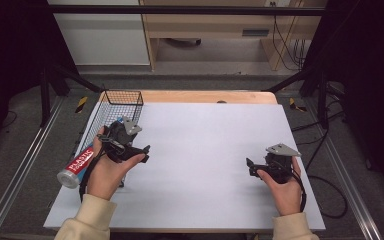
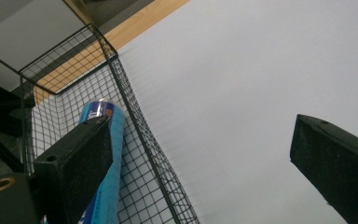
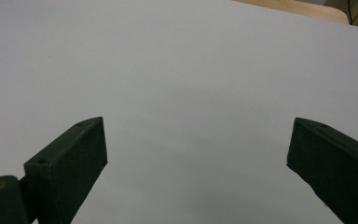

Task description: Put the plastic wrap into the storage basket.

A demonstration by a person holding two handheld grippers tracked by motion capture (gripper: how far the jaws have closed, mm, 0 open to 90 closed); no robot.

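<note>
At the left of the frame, the left tool [image 1: 142, 154] hangs spread beside the wire basket [image 1: 111, 107] holding the tube [image 1: 76, 167]; the right tool [image 1: 250, 167], lower right, stands spread over the bench [image 1: 205, 150].

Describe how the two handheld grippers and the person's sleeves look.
Both the left gripper and the right gripper are black, each with two blocky black jaws, a grey three-cornered plate on top and a trailing black cable. A brass-coloured ring sits beside one jaw. The sleeves are cream-coloured.
</note>
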